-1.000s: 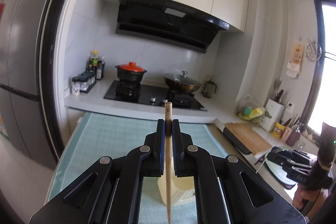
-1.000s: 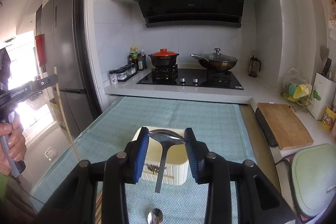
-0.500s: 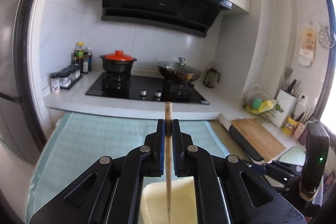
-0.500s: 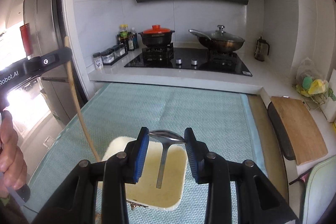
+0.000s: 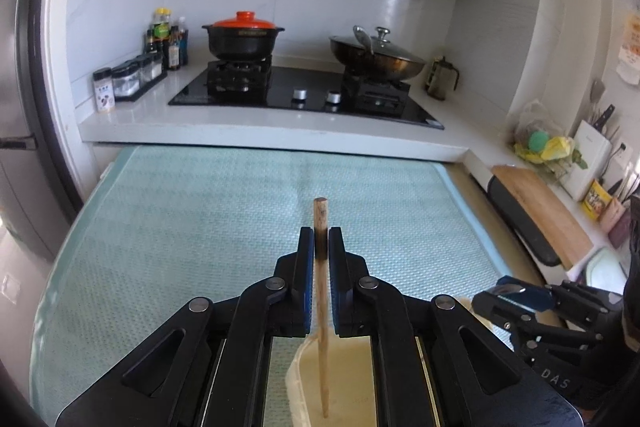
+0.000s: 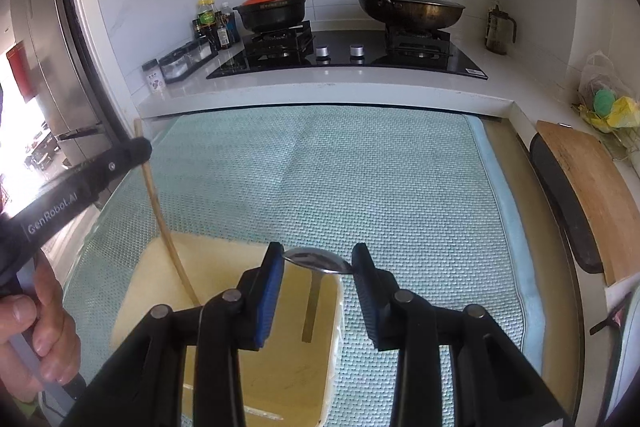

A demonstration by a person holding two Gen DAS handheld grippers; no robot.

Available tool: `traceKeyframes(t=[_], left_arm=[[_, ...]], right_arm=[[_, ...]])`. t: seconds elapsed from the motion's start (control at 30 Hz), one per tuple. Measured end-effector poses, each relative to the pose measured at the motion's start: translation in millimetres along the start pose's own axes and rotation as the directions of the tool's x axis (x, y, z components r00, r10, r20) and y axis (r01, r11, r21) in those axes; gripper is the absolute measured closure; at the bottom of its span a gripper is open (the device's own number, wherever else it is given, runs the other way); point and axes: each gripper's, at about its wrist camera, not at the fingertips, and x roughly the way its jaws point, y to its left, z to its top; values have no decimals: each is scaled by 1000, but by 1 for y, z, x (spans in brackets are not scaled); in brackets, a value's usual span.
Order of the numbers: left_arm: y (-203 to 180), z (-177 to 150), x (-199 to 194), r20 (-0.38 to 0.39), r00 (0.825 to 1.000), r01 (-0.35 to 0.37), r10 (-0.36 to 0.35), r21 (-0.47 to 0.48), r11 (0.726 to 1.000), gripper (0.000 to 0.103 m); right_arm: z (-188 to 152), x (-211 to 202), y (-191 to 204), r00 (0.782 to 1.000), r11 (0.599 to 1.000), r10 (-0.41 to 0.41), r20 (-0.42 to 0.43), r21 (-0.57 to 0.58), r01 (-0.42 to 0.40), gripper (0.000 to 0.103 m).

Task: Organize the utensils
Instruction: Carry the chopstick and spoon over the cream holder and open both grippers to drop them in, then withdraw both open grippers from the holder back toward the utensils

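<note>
Both lower now: left gripper (image 5: 321, 247) clamps chopstick (image 5: 321, 307), right gripper (image 6: 318, 269) pinches spoon (image 6: 316, 261), prob. inside cream holder (image 6: 280, 367).

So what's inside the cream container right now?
Chopstick and spoon handle hang into the cream container, each gripper-held. No other contents visible; the near end is hidden.

- You hold one wooden chopstick (image 5: 321, 291).
- You hold one metal spoon (image 6: 318, 262).
- One cream container (image 6: 160, 279) sits below them.
- One teal mat (image 6: 360, 187) covers the table.
- Two pots stand on the stove: one red-lidded pot (image 5: 243, 39), one wok (image 5: 378, 59).
- One wooden cutting board (image 6: 592, 183) lies at your right.
</note>
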Motion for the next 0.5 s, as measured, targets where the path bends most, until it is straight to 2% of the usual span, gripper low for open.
traceKeyframes(t=[0.03, 0.07, 0.1, 0.23, 0.3, 0.4, 0.5], left_arm=[[2, 0, -1, -10, 1000, -3, 3, -8, 1000, 83], [4, 0, -5, -9, 1000, -3, 3, -19, 1000, 72], [6, 1, -13, -1, 1000, 0, 0, -28, 1000, 64], [16, 9, -58, 50, 999, 4, -4, -9, 1000, 50], [22, 9, -92, 81, 997, -5, 4, 13, 1000, 38], [34, 3, -146, 119, 993, -21, 13, 68, 997, 27], [46, -17, -198, 121, 992, -59, 46, 111, 992, 20]], right_arm=[[2, 1, -1, 1000, 1000, 4, -4, 8, -4, 60], [4, 0, -2, 1000, 1000, 9, -6, 21, -8, 50], [6, -3, -3, 1000, 999, 13, -2, 35, -13, 46], [13, -35, -5, 998, 998, 16, 58, 52, -19, 46], [13, -60, -4, 995, 999, 12, 97, 42, -16, 46], [2, -103, -2, 988, 1000, 14, 151, 18, -17, 45], [-21, -145, 3, 979, 999, -8, 202, -34, 15, 45]])
